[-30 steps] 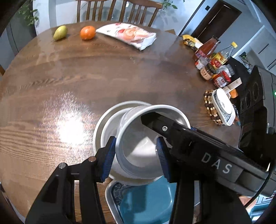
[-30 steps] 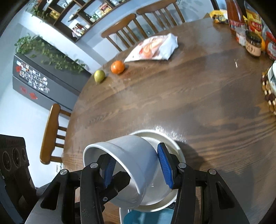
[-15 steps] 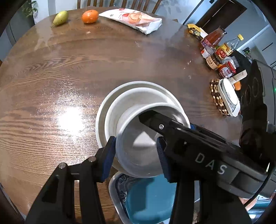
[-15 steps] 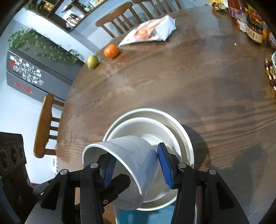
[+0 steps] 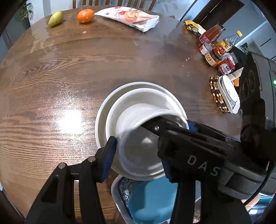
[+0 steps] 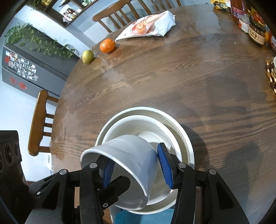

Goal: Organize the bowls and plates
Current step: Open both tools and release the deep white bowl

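Note:
A deep white bowl hangs tilted, its base low inside a shallow white bowl that is nested on a wider white plate. My left gripper straddles the deep bowl. Its jaws are opening, and the left pad still touches the wall. My right gripper is shut on the same bowl, with one finger reaching over the rim and the other against the outside. I cannot tell whether the deep bowl's base touches the shallow bowl.
A white tray holding a blue dish lies at the near table edge under the grippers. A pear, an orange and a snack bag sit far off. Bottles and jars and a scale on a bead trivet stand on the right. A chair stands on the left.
Both grippers have tipped further down and carried the deep bowl lower into the shallow bowl. More of the nested stack shows. The left fingers have spread slightly.

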Demonstrator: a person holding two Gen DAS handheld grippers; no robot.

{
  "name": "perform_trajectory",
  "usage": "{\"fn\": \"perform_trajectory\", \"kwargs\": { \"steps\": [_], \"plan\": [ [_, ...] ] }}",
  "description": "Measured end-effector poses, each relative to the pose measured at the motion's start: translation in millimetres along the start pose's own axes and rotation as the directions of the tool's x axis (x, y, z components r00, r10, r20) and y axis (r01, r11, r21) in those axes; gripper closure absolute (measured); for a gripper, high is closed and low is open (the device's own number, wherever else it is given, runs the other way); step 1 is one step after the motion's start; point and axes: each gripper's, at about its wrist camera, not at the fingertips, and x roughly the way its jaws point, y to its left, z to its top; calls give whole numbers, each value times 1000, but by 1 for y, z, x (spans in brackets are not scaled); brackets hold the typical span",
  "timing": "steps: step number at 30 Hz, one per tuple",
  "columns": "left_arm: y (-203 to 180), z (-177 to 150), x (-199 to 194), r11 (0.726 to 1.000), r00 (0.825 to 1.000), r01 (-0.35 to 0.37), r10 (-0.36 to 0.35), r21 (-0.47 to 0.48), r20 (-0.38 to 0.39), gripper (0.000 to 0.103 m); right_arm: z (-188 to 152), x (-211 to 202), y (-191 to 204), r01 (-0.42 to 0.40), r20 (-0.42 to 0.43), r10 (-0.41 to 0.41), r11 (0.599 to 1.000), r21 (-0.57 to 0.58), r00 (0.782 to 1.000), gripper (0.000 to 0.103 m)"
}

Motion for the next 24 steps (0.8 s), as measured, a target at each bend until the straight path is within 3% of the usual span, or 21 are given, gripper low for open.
{"fn": "perform_trajectory", "kwargs": {
  "steps": [6,9,16,19,22,24],
  "plan": [
    [2,3,-3,999,999,34,-34,-26,12,42,1,-8,3,40,36,-40,999,2,999,52],
    [1,3,-8,1000,1000,11,-11,-11,29,41,2,-17,7,101,78,-99,995,-18,992,48],
    [0,-3,-25,1000,991,-22,20,18,135,39,2,-27,6,122,123,-118,992,-28,985,47],
    [1,-8,-36,998,976,-59,52,27,211,33,0,-39,5,122,162,-115,992,-35,980,43],
    [-1,-16,-49,993,949,-112,97,34,300,31,-5,-51,4,136,213,-125,990,-39,969,38],
    [-2,-22,-54,989,929,-142,120,38,350,30,-10,-58,3,146,252,-130,988,-45,959,27]
  ]
}}
